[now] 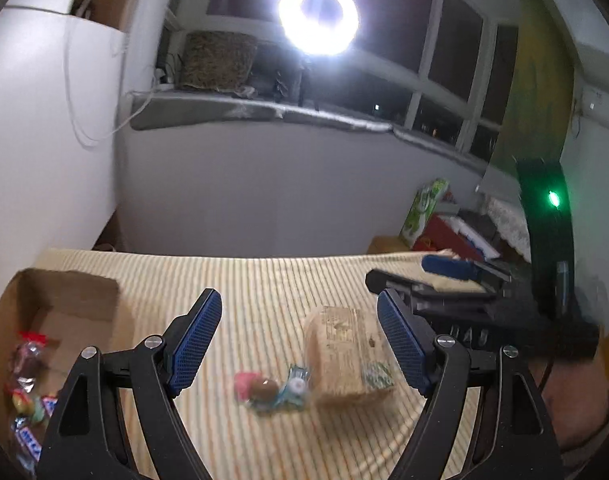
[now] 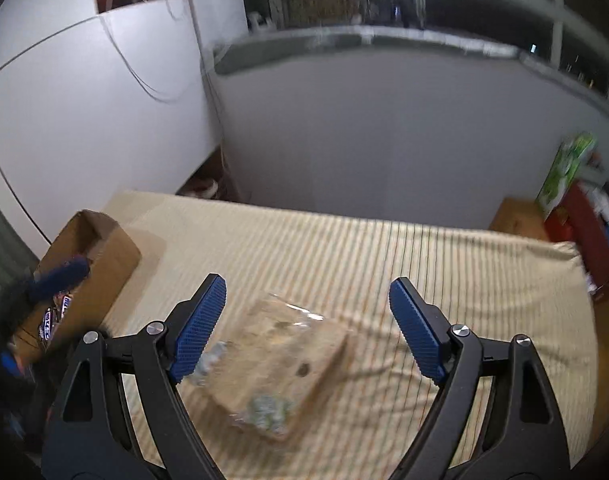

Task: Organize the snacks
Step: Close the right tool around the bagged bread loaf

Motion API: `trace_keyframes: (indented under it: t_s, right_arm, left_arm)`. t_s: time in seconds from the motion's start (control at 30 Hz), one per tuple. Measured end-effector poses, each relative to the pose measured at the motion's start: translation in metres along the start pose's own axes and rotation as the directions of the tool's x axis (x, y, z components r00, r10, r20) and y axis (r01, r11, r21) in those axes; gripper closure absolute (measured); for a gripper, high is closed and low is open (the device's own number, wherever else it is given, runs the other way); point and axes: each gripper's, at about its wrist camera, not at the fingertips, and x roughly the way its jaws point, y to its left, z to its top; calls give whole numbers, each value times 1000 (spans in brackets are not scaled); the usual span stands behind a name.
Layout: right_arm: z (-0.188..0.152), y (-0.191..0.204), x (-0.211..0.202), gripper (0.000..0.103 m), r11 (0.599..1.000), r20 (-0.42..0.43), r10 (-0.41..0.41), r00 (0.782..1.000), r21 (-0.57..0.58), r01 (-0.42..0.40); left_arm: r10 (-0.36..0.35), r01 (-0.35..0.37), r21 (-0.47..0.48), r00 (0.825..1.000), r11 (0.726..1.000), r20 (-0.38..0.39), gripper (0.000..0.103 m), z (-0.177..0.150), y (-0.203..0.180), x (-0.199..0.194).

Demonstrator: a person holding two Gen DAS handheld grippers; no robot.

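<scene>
Right wrist view showed the right claw [image 2: 307, 322] spread wide above a light, crinkly, slippery-looking clear snack bag [image 2: 278, 364] on the striped tabletop [image 2: 464, 280], best pinched at its bunched end.

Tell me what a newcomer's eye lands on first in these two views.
The glaring ring light above the window sill dominates the left view. Below it, on the striped cloth, a tan wrapped packet lies between the open left claw and right claw. A cardboard box holding snacks sits at the left.
</scene>
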Motion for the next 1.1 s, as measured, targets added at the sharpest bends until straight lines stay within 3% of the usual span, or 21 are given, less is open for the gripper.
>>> trace_keyframes:
  t_s: [0.2, 0.4, 0.63, 0.77, 1.1]
  right_arm:
    - [-19, -34, 47, 17, 987, -103, 124, 987, 115, -112]
    - [-33, -39, 66, 17, 969, -119, 196, 973, 178, -173]
    - [-43, -30, 81, 16, 956, -128, 259, 957, 173, -235]
    - [-47, -22, 79, 26, 967, -111, 238, 965, 125, -224]
    - [-53, -32, 70, 34, 952, -60, 260, 964, 184, -245]
  left_arm:
    - [-47, 51, 22, 988, 998, -147, 23, -56, -21, 38]
    - [-50, 64, 54, 973, 997, -226, 23, -83, -38, 62]
    - [-46, 57, 37, 964, 998, -261, 21, -80, -39, 77]
    - [-38, 57, 62, 962, 996, -270, 17, -78, -48, 87]
    - [-56, 75, 74, 971, 994, -231, 29, -78, -52, 80]
